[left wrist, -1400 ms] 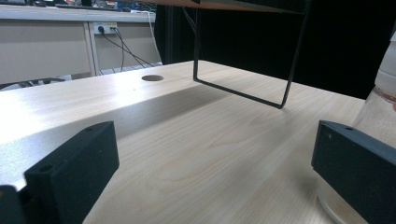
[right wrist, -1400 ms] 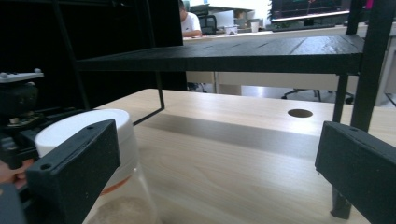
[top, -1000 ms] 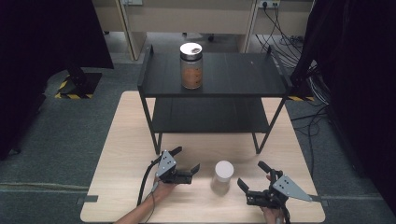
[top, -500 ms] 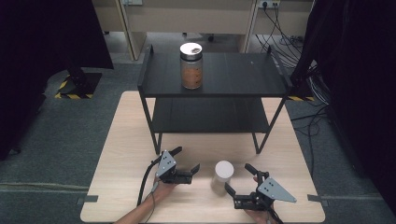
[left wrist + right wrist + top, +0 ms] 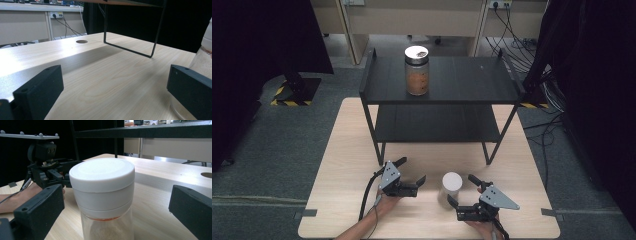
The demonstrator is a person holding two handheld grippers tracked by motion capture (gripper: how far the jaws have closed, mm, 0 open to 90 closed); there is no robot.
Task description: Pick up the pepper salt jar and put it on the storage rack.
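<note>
A clear jar with a white lid (image 5: 451, 185) stands near the front of the wooden table (image 5: 349, 150), with pale powder inside. In the right gripper view the white-lidded jar (image 5: 102, 192) stands close between my jaws, untouched. My right gripper (image 5: 462, 189) is open at the jar's right side. To the jar's left rests my left gripper (image 5: 412, 170), open and holding nothing; the right gripper view shows that left gripper (image 5: 47, 171) beyond the jar. In the left gripper view my left gripper (image 5: 113, 96) faces bare wood, with the jar (image 5: 203, 58) at the right edge.
A black two-level shelf rack (image 5: 472, 75) stands at the back of the table. A second jar (image 5: 417, 71), with brown contents and a metal lid, sits on its top level. The rack's thin leg frame (image 5: 130, 48) is ahead of the left gripper. Cables lie on the floor at the right.
My right gripper has moved left and forward, so its open jaws now flank the white-lidded jar. The left gripper and both jars have stayed put.
</note>
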